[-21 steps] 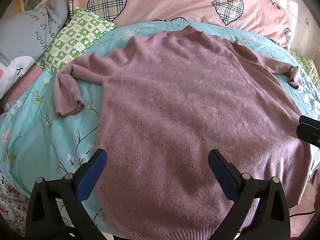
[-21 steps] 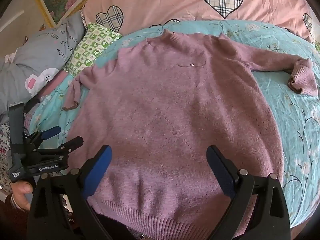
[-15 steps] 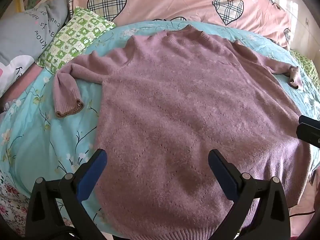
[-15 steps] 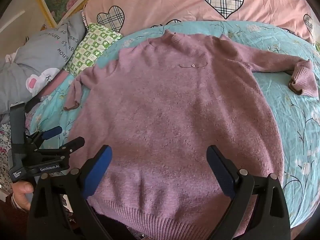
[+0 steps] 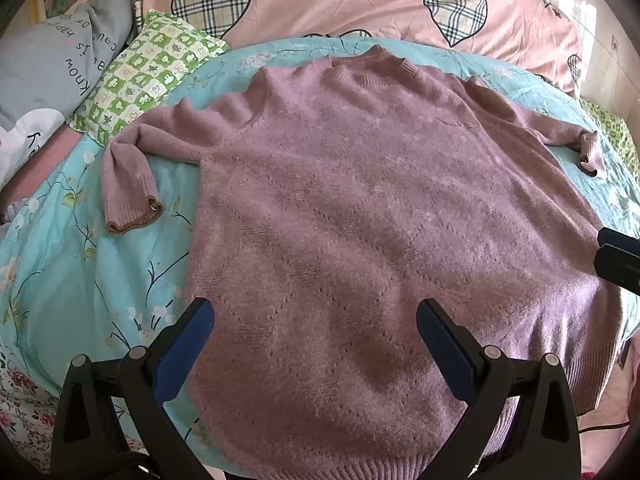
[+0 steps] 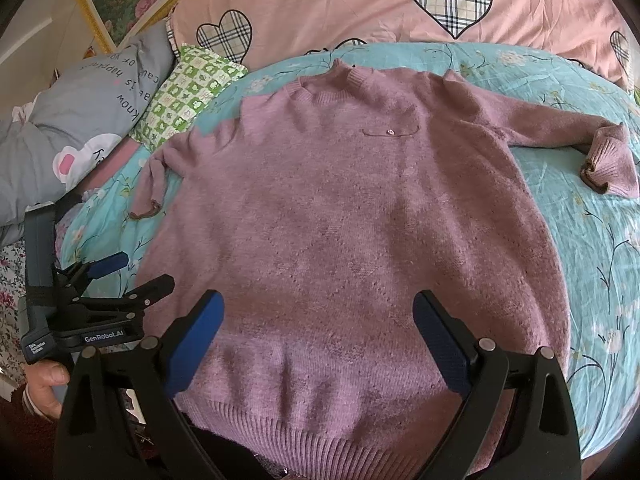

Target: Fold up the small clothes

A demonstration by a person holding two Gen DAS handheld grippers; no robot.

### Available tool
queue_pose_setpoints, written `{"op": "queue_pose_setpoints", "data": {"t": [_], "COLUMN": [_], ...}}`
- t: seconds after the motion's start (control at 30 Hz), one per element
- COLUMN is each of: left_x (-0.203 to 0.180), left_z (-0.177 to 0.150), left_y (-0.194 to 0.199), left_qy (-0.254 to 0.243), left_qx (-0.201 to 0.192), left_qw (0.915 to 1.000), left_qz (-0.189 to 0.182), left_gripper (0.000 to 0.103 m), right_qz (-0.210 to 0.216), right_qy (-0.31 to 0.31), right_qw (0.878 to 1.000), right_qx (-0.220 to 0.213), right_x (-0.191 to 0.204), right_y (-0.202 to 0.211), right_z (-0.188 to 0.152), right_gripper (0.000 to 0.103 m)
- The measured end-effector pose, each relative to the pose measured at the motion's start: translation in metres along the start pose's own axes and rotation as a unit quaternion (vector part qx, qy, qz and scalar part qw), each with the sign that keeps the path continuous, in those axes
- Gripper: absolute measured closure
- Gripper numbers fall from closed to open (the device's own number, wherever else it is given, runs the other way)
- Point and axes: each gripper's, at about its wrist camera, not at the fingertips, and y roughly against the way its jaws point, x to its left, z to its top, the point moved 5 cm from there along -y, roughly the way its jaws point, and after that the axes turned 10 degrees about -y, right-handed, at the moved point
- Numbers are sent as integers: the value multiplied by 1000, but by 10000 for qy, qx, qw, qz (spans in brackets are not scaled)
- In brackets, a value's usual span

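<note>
both grippers hover over the near hem with nothing held: left gripper (image 5: 314, 344) and right gripper (image 6: 318, 334) each have their jaws spread wide. between and beyond them the mauve sweater (image 6: 352, 216) lies face up, spread flat on the turquoise floral sheet (image 5: 80, 264), collar toward the pink heart-print pillows (image 6: 360, 4), both sleeves out to the sides. no fold has been made yet; judging by that, the sleeves and the body all remain to be folded.

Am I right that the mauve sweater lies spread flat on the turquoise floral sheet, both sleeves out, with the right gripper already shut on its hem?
Not quite: the right gripper is open above the mauve sweater, gripping nothing, as the right wrist view shows. The rest holds.
</note>
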Motion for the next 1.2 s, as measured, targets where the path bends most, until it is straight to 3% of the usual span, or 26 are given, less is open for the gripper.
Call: {"op": "queue_pose_setpoints", "data": {"t": [0.8, 1.2], "left_x": [6, 19], "left_z": [14, 62], "left_y": [-14, -35], "left_qy": [-22, -31], "left_qx": [245, 165], "left_qw": [9997, 9998], "left_qz": [35, -74], "left_gripper": [2, 2], "right_qz": [132, -432], "right_qy": [19, -959], "right_qw": [9999, 9935], "right_qx": [101, -429], "right_x": [-6, -111], "right_y": [-3, 31], "right_z": [15, 70], "right_gripper": [8, 8]}}
